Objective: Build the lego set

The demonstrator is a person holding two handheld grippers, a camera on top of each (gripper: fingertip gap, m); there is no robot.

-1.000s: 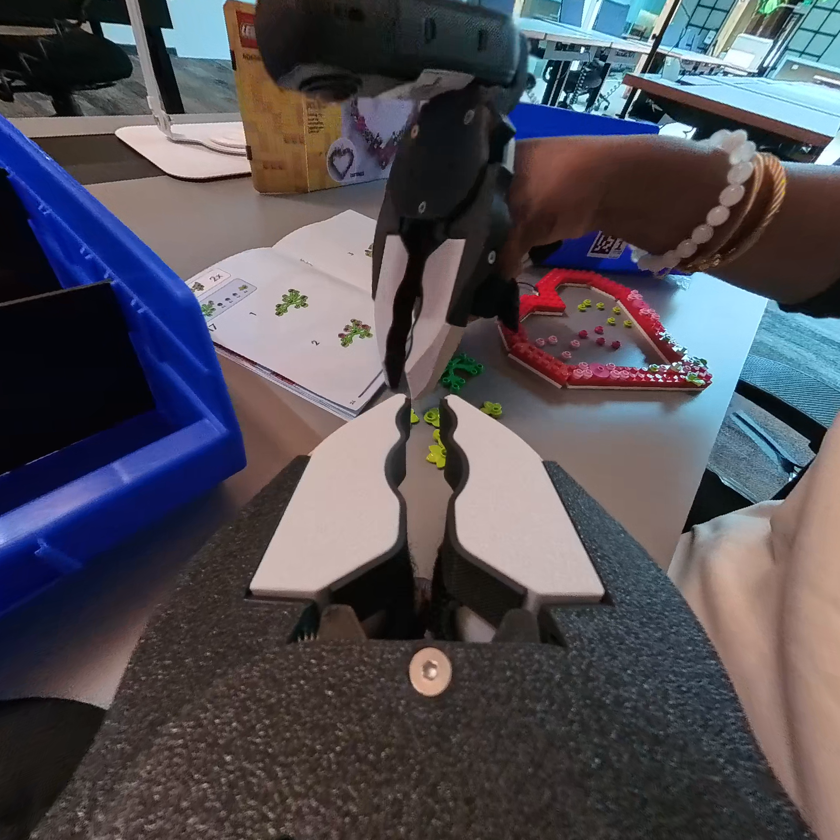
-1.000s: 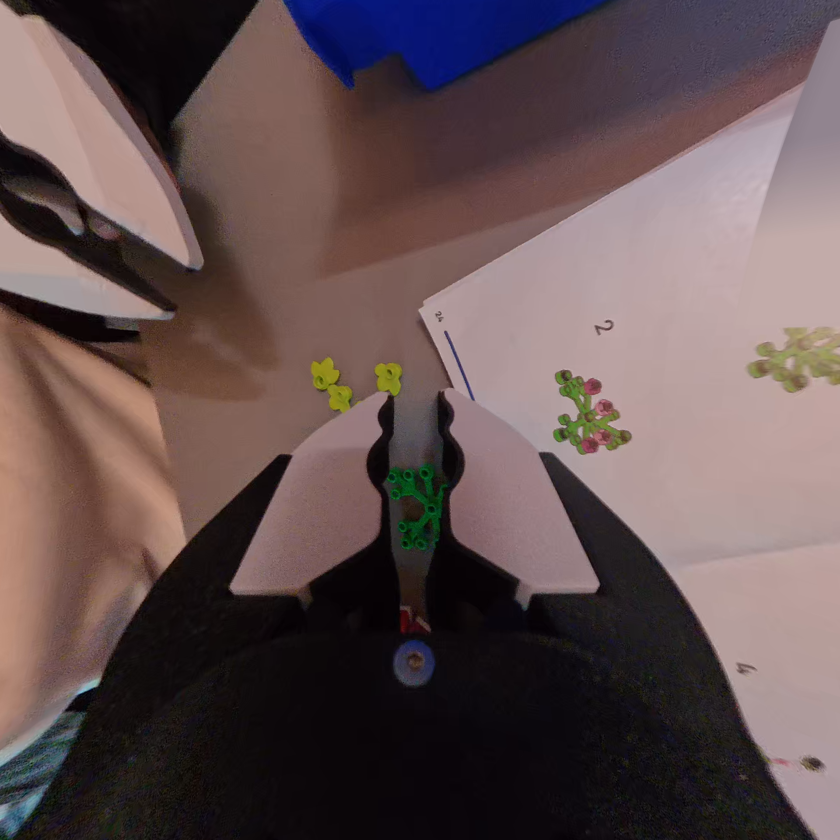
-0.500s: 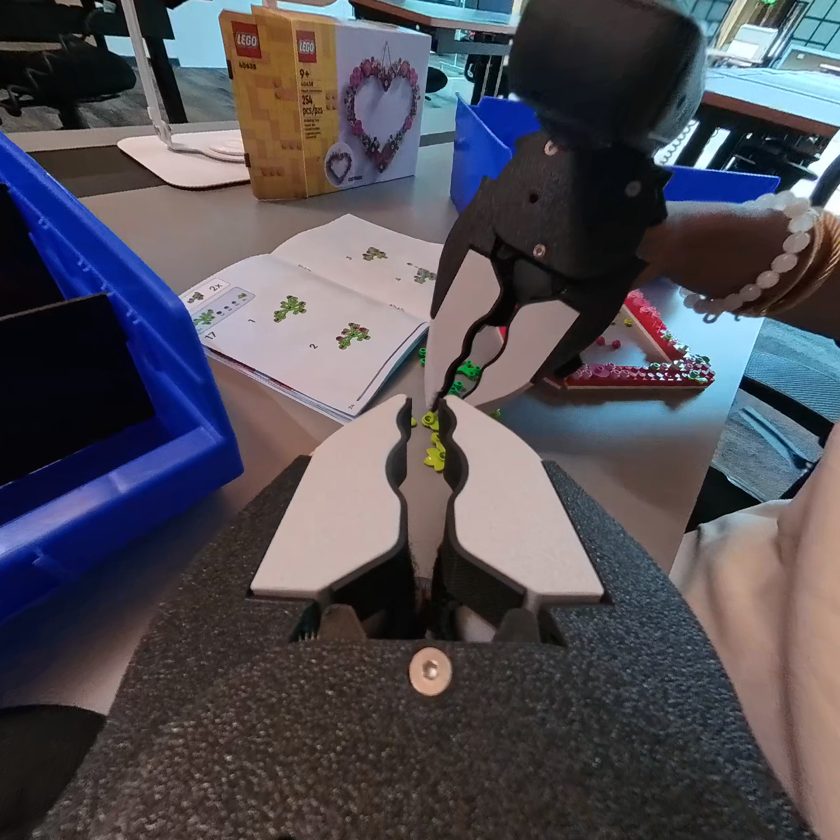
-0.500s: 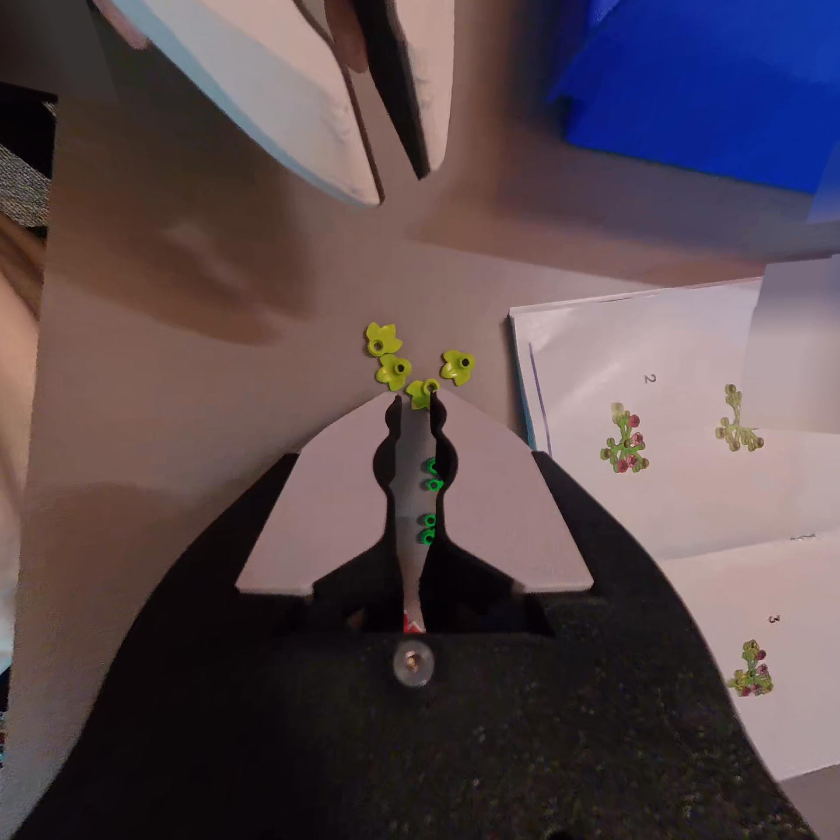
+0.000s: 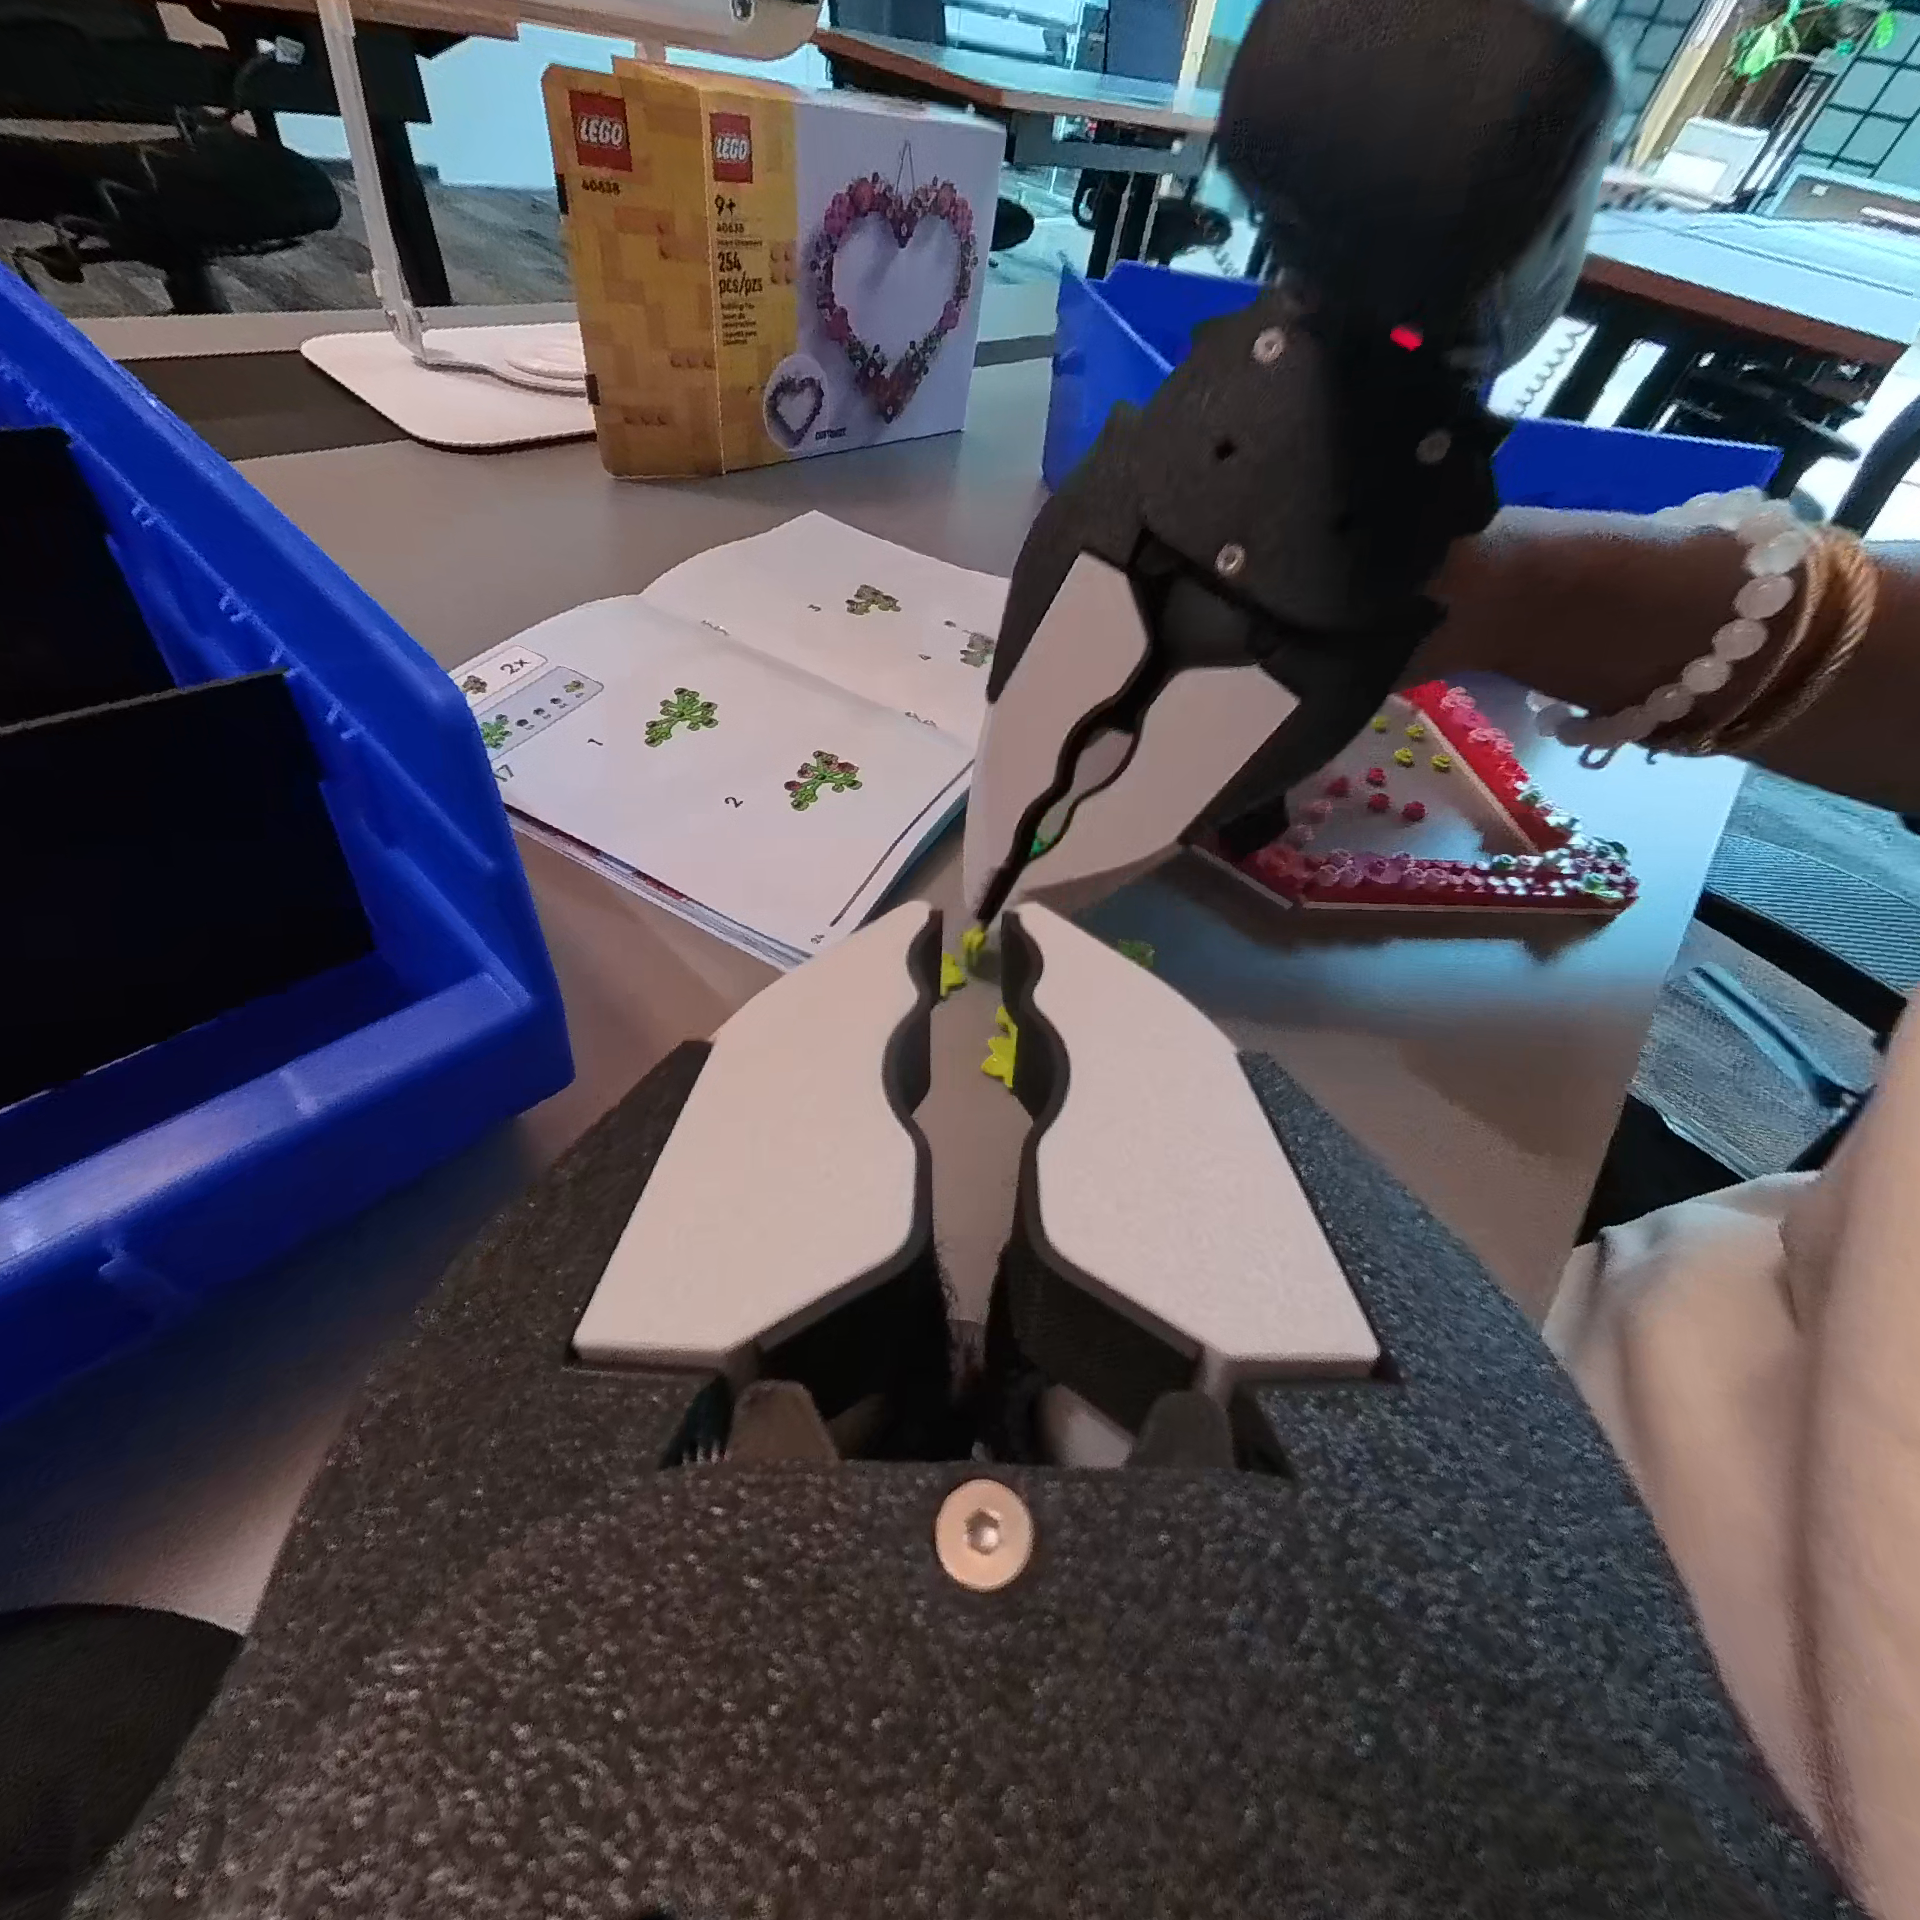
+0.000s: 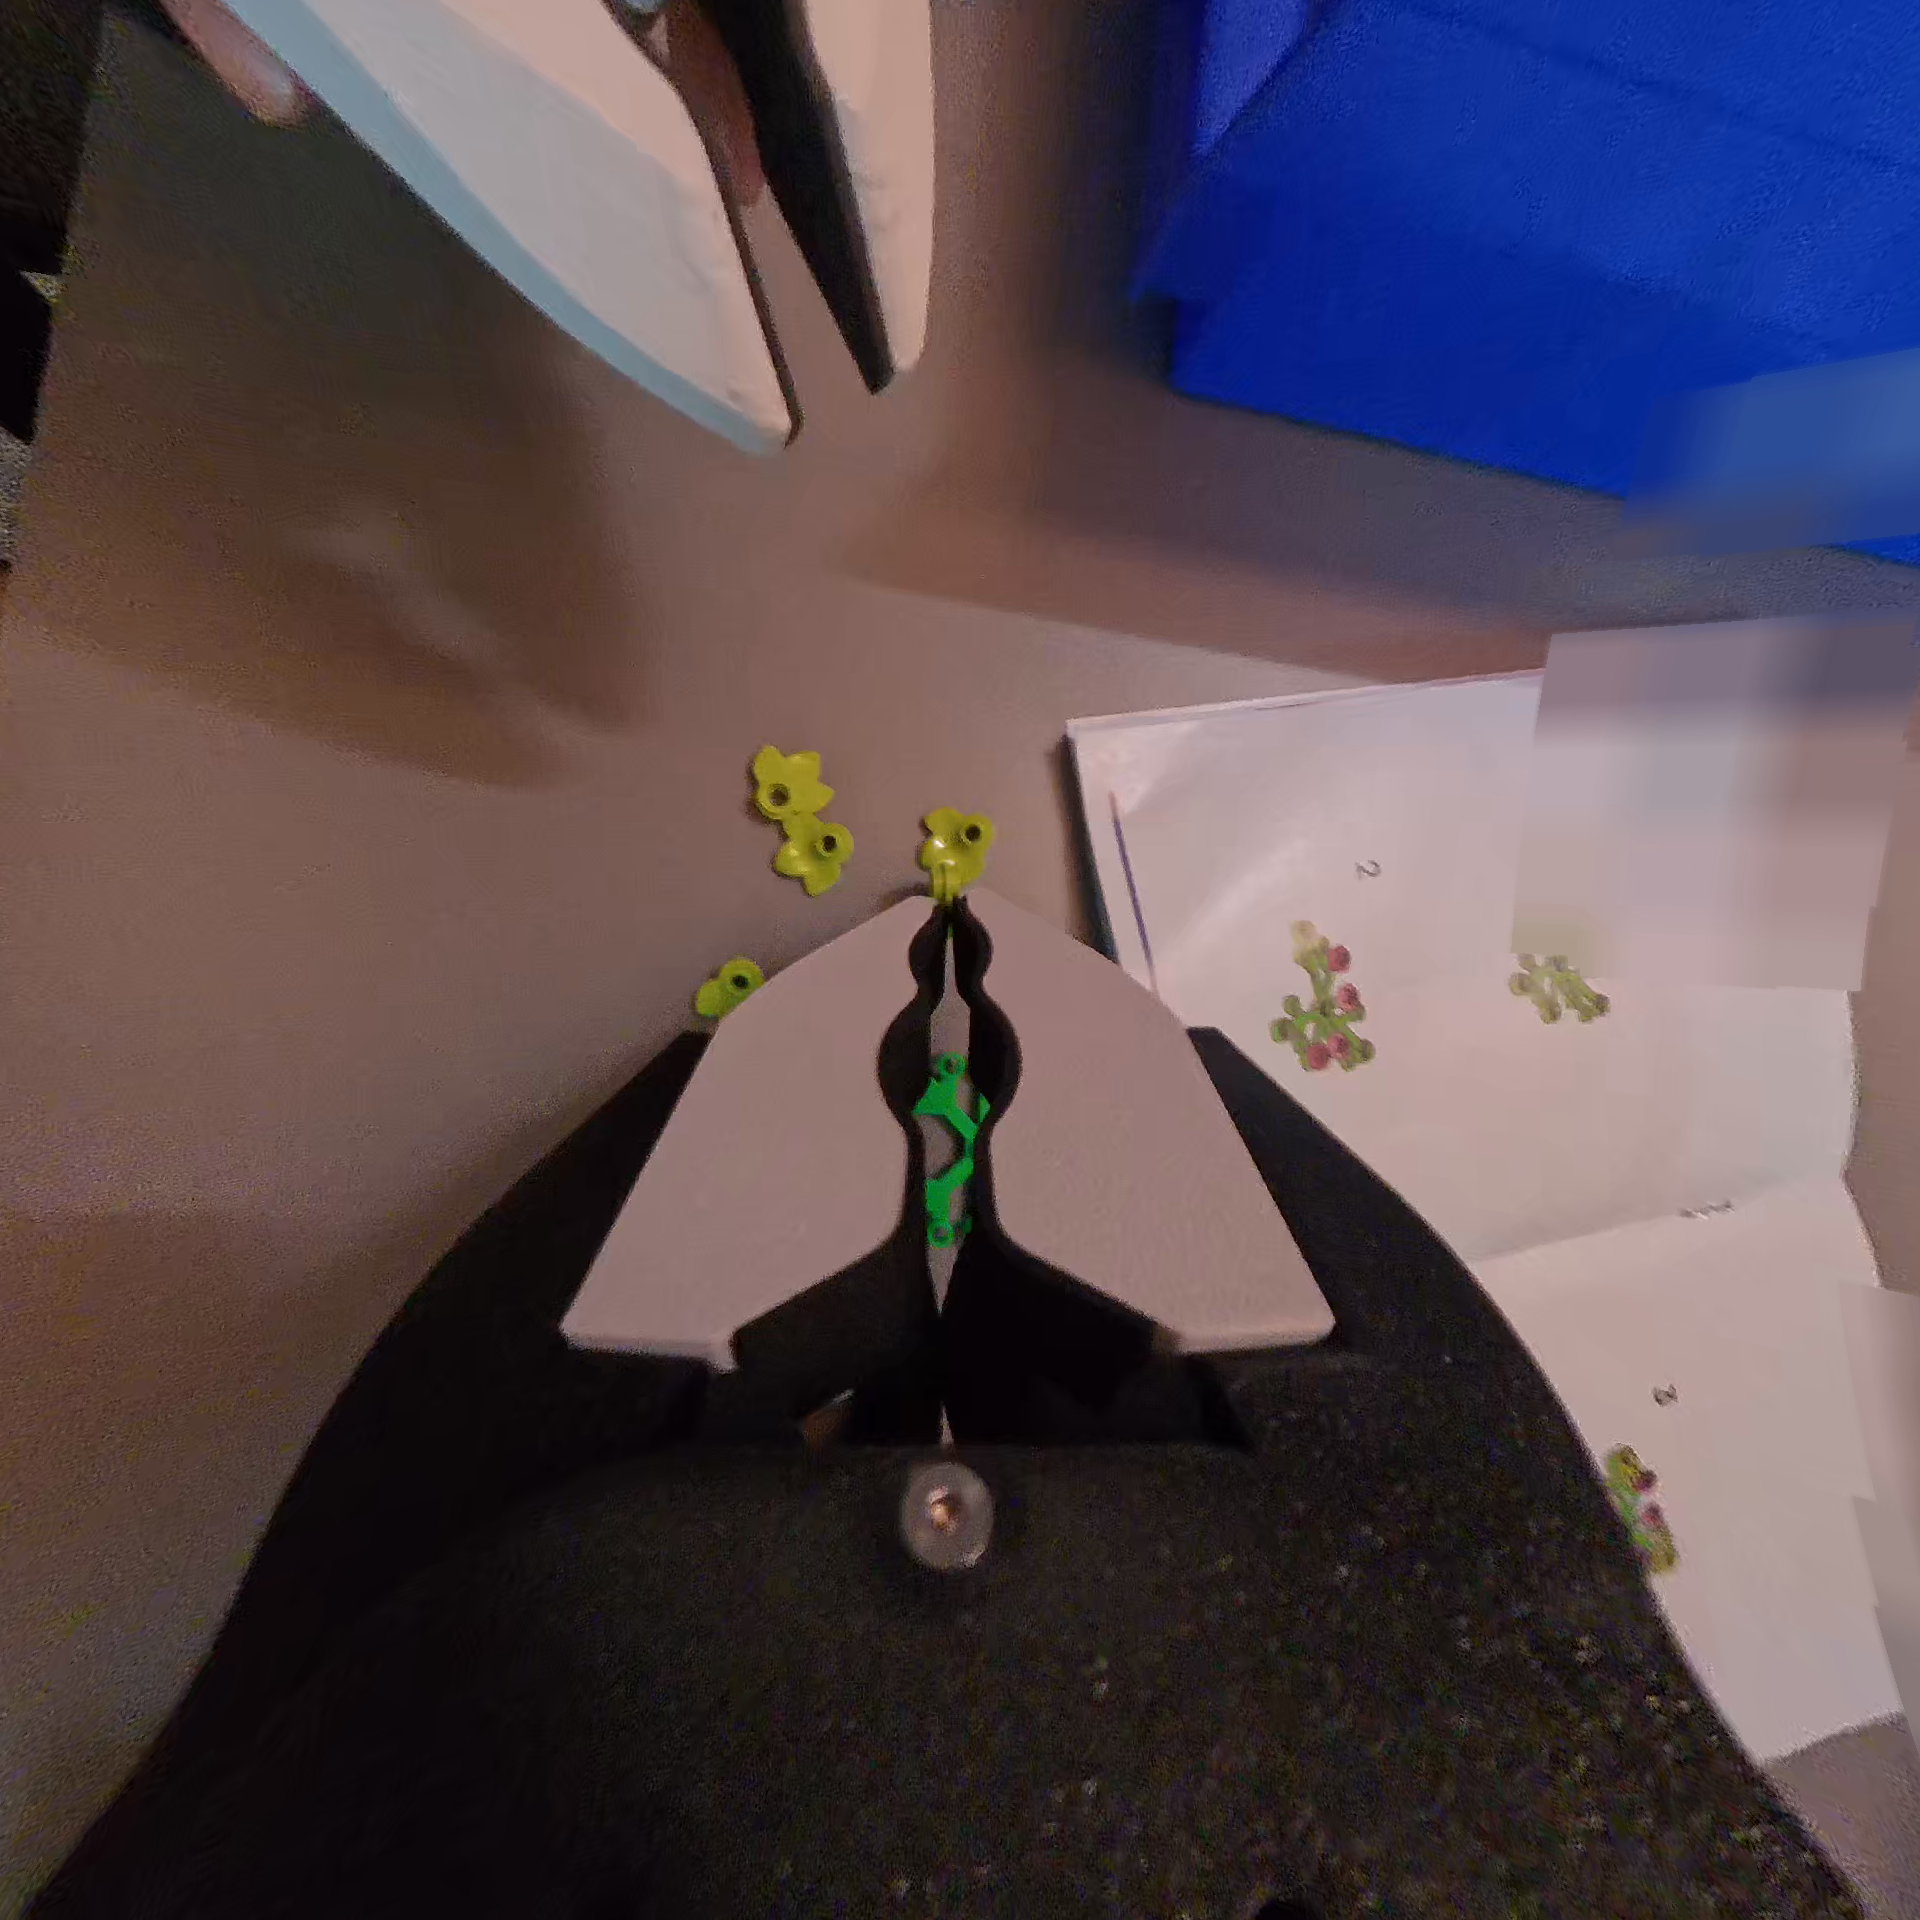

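The right gripper point(image 6: 948, 906) is pressed together on a green branch piece point(image 6: 948, 1143), which sits between its 2 fingers, and its tips also pinch the edge of a small lime flower piece point(image 6: 956, 840) that lies on the grey table point(image 6: 312, 935). 3 more lime flower pieces point(image 6: 800, 821) lie near the tips, 2 of them touching each other.

The left gripper point(image 5: 975, 920) hovers low over the table with its fingers a little apart and nothing between them. Its tips are just beside the tips of the right gripper.

An open instruction booklet point(image 5: 727, 717) lies near, between a blue bin point(image 5: 312, 831) and the red heart frame point(image 5: 1455, 831). The heart frame lies flat on the table behind the right gripper. A set box point(image 5: 769, 281) stands upright at the far side of the table. A person's wrist with a bead bracelet point(image 5: 1725, 634) holds the right gripper.
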